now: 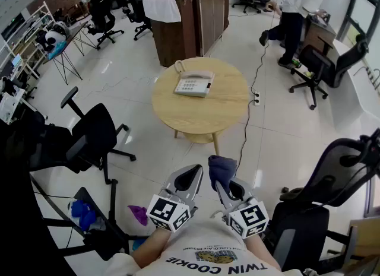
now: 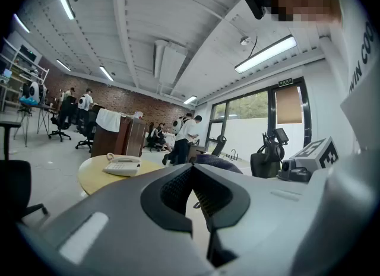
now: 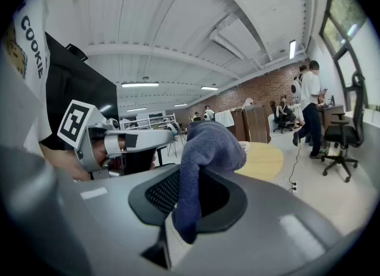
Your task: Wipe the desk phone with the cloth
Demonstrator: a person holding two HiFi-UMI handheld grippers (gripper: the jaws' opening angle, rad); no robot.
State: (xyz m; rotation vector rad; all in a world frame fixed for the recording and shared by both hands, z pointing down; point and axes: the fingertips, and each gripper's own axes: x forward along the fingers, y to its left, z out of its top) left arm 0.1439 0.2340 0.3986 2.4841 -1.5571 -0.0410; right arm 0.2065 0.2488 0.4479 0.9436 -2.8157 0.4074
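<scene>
1. Left claw (image 1: 191,174): pinched together with nothing in it, held up near the person's chest. I'd guess it's the spare one, for steadying the phone once the wiping starts.
2. Phone (image 1: 193,83): sits on the round bench (image 1: 208,117), handset on its cradle, well apart from both claws. Looks like no wiping has been done yet.
3. Right claw (image 1: 228,187): clamped on the dark blue cloth (image 1: 221,170), which bunches out past the tips. Makes sense, since that loose wad is the bit that would rub the phone. They'd need to get up to the bench first.
</scene>
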